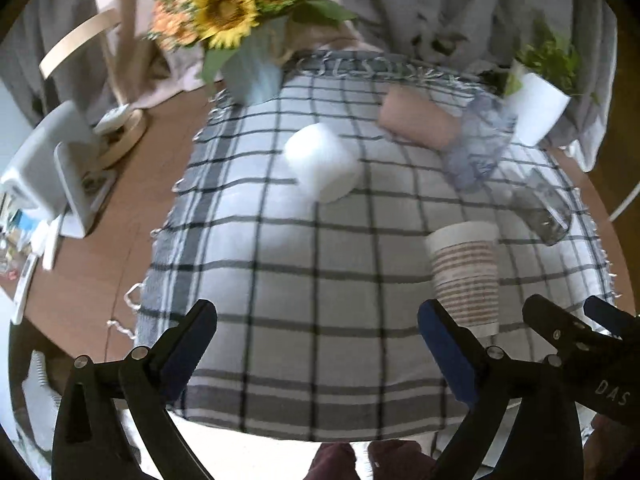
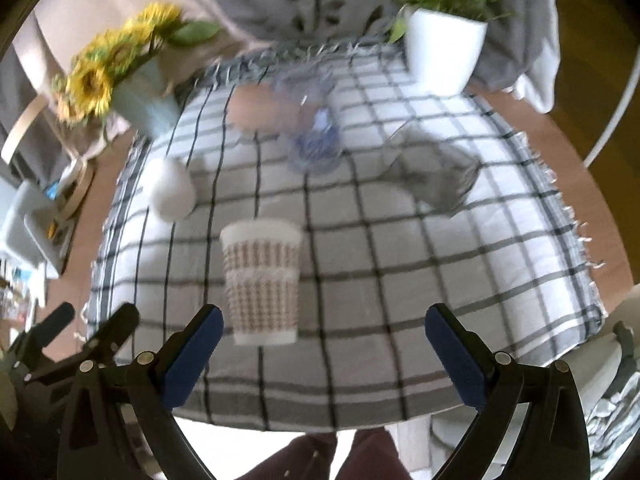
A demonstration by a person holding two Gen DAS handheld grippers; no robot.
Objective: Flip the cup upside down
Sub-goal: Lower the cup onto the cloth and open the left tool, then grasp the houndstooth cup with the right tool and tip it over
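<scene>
Standing upright — paper cup (image 2: pixel 262 280) (both jaws spread) — untouched.

Paper cup (image 2: pixel 262 282), matt, printed bands; checked woven tablecloth (image 2: pixel 400 280), fringed edge; clear glossy glass (image 1: pixel 544 210); smooth white pot (image 2: pixel 442 50); wood-look floor (image 1: pixel 132 184)

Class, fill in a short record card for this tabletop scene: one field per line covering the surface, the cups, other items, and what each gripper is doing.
surface: checked cloth
upright cup: patterned paper cup, rim up, not yet flipped
lying cups: white cup, tan cup, blue plastic cup, clear glass
plants: sunflowers, potted green plant
left gripper: open, holding nothing
right gripper: open, near the paper cup, not touching it
</scene>
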